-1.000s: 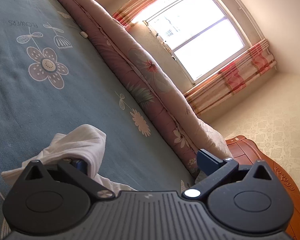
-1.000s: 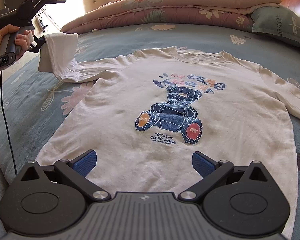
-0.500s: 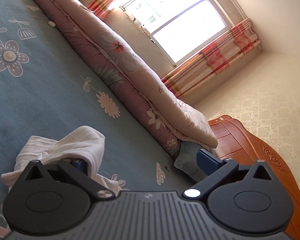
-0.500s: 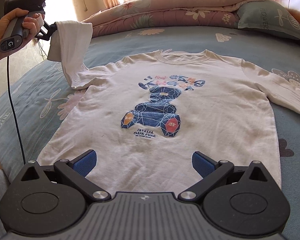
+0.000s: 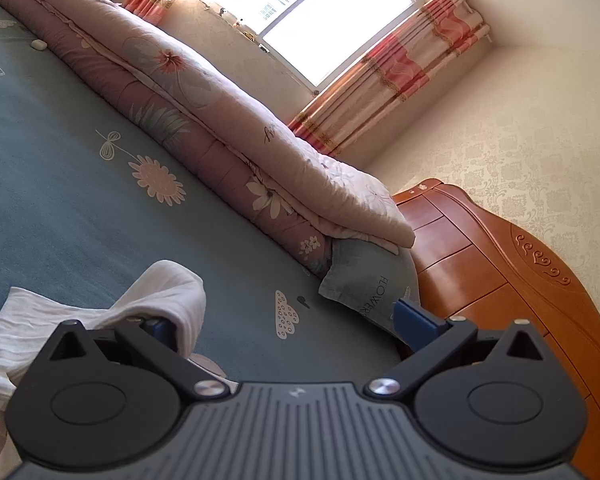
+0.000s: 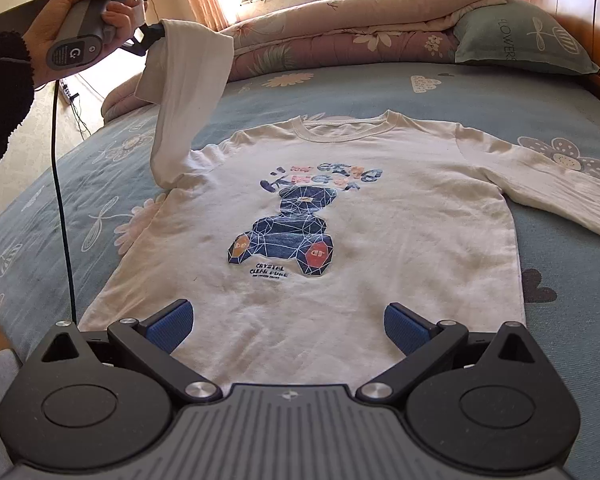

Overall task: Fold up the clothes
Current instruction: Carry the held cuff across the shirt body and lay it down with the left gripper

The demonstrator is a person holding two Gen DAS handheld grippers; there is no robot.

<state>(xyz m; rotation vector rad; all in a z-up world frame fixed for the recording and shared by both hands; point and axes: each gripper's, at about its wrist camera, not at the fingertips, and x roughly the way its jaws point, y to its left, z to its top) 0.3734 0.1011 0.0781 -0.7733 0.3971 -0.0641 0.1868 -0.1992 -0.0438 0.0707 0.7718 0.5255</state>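
Sleeve (image 6: 188, 80) draped on left tongs (image 5: 288, 322), lifted

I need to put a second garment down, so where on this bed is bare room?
Bare sheet lies between the shirt collar and the quilt, and in a strip from its left side to the bed edge, below the lifted sleeve. The middle is covered; the flat sleeve crosses the right side.

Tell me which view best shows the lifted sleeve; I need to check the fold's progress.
The right wrist view: the sleeve hangs full-length from the left gripper above the shirt. The left wrist view shows only its bunched end draped over one finger.
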